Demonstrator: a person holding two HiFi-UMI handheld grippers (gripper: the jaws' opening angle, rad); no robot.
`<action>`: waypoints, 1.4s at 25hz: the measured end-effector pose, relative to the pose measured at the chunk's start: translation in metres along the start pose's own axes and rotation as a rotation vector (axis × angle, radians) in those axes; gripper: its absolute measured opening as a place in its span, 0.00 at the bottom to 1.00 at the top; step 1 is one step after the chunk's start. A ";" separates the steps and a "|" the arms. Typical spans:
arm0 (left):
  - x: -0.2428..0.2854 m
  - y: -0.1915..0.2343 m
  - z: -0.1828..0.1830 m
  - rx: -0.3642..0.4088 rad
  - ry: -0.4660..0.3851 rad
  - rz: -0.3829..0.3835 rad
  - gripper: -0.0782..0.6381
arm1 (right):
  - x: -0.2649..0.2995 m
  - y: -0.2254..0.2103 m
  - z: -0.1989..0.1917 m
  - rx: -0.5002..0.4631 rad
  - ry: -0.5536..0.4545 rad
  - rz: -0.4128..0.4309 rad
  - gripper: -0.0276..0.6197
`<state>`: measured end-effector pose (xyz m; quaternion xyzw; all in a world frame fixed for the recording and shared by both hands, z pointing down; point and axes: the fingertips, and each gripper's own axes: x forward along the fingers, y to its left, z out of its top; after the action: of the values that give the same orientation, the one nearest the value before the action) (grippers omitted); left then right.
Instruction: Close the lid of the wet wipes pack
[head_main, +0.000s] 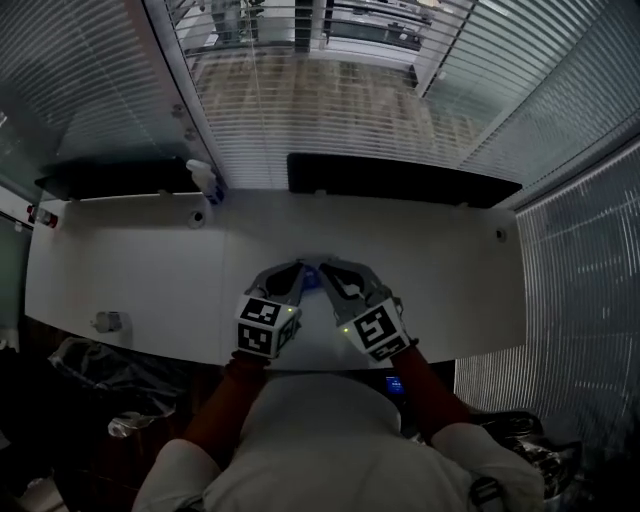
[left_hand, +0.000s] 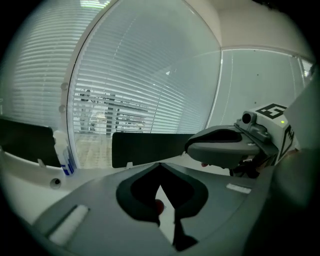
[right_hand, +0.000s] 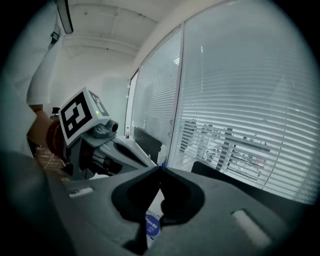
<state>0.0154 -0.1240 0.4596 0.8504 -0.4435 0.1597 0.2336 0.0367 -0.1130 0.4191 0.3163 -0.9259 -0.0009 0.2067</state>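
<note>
Left tongs (left_hand: 160, 165) and right tongs (right_hand: 160, 168), both pressed together, meet over the pack (right_hand: 151, 225) mid-table (head_main: 150, 270) near the front edge; best steady it and press the lid flat.

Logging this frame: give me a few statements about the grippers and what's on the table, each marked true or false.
1. The left gripper and right gripper sit close together over the near edge of the white table. True.
2. The right gripper's jaws stand wide apart. False: their tips meet, and the blue-labelled wipes pack shows below them.
3. A spray bottle stands at the table's far edge, towards the left. True.
4. The left gripper holds the spray bottle. False: its jaws are together on nothing, far from the bottle.
</note>
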 end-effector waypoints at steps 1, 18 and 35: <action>-0.004 -0.007 0.001 0.000 -0.009 -0.009 0.11 | -0.007 0.001 0.003 0.017 -0.015 -0.009 0.04; -0.093 -0.114 0.093 0.076 -0.269 -0.123 0.11 | -0.125 0.014 0.111 0.144 -0.284 -0.081 0.05; -0.115 -0.120 0.106 0.110 -0.394 -0.113 0.11 | -0.142 0.022 0.114 0.221 -0.348 -0.116 0.04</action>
<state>0.0580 -0.0431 0.2850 0.9001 -0.4229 0.0008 0.1044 0.0818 -0.0267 0.2630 0.3850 -0.9223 0.0341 0.0074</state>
